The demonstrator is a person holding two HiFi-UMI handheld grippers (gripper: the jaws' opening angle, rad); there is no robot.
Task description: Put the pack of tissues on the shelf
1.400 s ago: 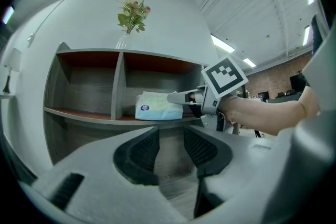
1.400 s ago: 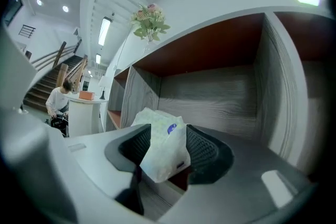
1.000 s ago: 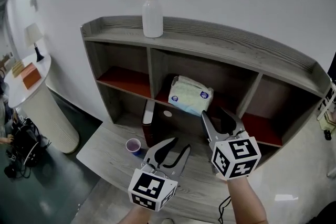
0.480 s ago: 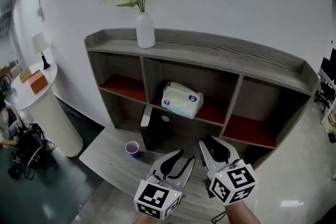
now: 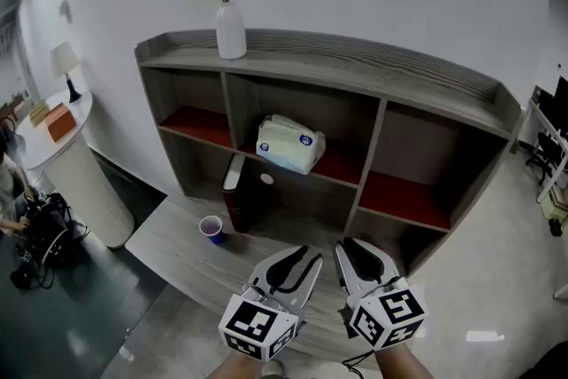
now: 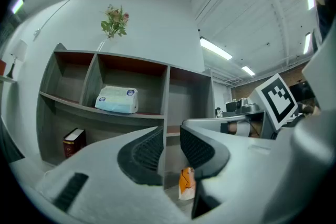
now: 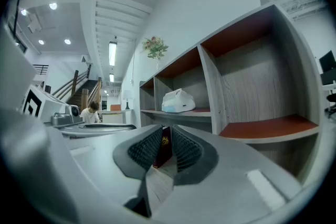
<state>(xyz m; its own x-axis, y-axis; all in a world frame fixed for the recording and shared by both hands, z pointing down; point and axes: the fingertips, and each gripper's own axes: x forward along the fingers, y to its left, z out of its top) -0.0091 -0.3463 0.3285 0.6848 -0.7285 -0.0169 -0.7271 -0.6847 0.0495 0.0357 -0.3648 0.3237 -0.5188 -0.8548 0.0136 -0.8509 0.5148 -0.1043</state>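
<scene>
Tissues (image 5: 289, 144) are sitting in the middle compartment of the shelf (image 5: 355, 75), upper level. Both grippers hang low over the tabletop (image 5: 177, 248), well apart from the pack. Left gripper (image 5: 306, 260) has its jaws a crack apart, pinching nothing. Right gripper (image 5: 359, 253) jaws are closing, empty too.

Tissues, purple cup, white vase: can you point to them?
pack of tissues (image 5: 289, 145), head view, middle of its wrapper.
purple cup (image 5: 211, 229), head view, its rim.
white vase (image 5: 231, 33), head view, its body.
</scene>
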